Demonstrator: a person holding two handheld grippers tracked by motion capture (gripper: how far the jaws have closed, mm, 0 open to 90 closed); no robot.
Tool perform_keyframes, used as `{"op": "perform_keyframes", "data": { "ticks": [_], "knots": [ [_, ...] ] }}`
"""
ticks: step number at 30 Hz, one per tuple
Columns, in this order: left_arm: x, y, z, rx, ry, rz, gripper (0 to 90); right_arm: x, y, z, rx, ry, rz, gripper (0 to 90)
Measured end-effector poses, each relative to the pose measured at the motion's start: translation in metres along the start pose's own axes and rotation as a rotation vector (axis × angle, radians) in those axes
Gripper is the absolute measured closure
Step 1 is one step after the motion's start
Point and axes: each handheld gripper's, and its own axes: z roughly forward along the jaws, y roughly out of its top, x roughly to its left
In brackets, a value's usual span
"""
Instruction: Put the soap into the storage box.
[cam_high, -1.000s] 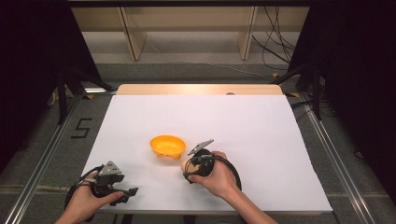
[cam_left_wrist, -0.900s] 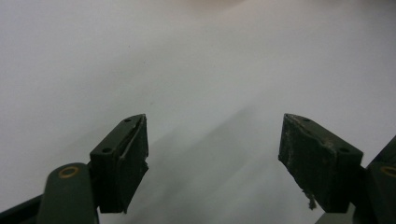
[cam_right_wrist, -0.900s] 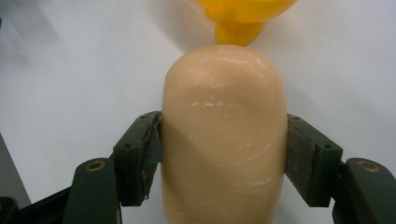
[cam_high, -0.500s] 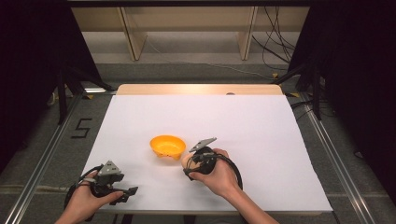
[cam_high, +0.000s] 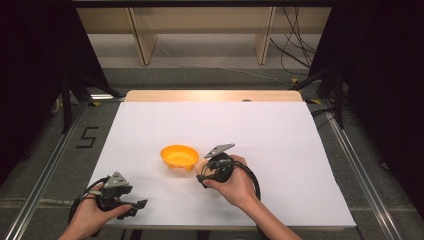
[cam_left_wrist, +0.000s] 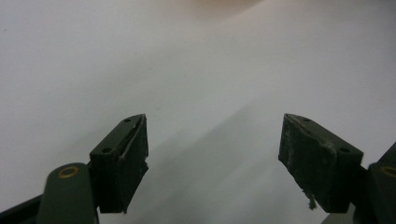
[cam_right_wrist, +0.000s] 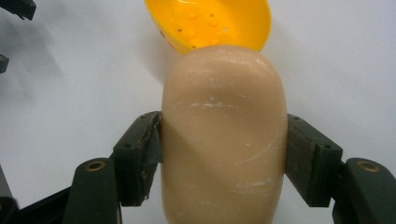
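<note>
Right gripper view: the right gripper (cam_right_wrist: 224, 154) is clamped on a beige soap bar (cam_right_wrist: 224, 144), jaws pressing its two long sides, long axis pointing straight ahead. The orange bowl (cam_right_wrist: 210, 23) lies directly beyond the bar's far end, just beside it, nothing between. In the high view the bowl (cam_high: 179, 156) sits left of the right gripper (cam_high: 207, 172). The left gripper (cam_left_wrist: 215, 158) rests well apart, jaws wide and empty.
</note>
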Motion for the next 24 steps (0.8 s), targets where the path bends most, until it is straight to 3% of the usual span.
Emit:
{"op": "perform_keyframes", "data": {
  "ticks": [2, 6, 9, 12, 13, 14, 16, 18, 24],
  "knots": [
    [0.001, 0.000, 0.000, 0.004, 0.002, 0.009, 23.7, -0.002, 0.001, -0.001, -0.006, 0.000, -0.021, 35.1],
    [0.001, 0.000, 0.000, 0.004, 0.004, 0.010, 23.7, -0.003, 0.003, -0.002, -0.011, 0.006, -0.015, 35.1],
    [0.000, 0.000, -0.001, -0.003, -0.003, 0.001, 23.7, -0.005, 0.005, -0.001, -0.027, 0.014, -0.052, 35.2],
    [0.000, 0.000, -0.001, 0.001, -0.001, 0.004, 23.6, -0.005, 0.007, -0.001, -0.043, 0.014, -0.046, 35.2],
    [0.000, 0.000, -0.001, 0.001, -0.002, 0.004, 23.6, -0.005, 0.008, -0.003, -0.024, 0.012, -0.035, 35.1],
    [0.000, 0.000, -0.001, -0.001, -0.004, -0.001, 23.6, -0.006, 0.008, -0.002, -0.034, 0.004, -0.057, 35.2],
    [-0.001, 0.000, -0.001, -0.005, -0.013, -0.014, 23.6, -0.005, 0.009, -0.002, -0.046, 0.010, -0.034, 35.2],
    [-0.001, 0.000, -0.001, -0.008, -0.013, -0.013, 23.6, -0.007, 0.011, -0.002, -0.042, 0.007, -0.061, 35.2],
    [-0.001, 0.000, -0.001, -0.008, -0.013, -0.010, 23.6, -0.008, 0.015, -0.002, -0.055, 0.005, -0.069, 35.1]
  ]
}}
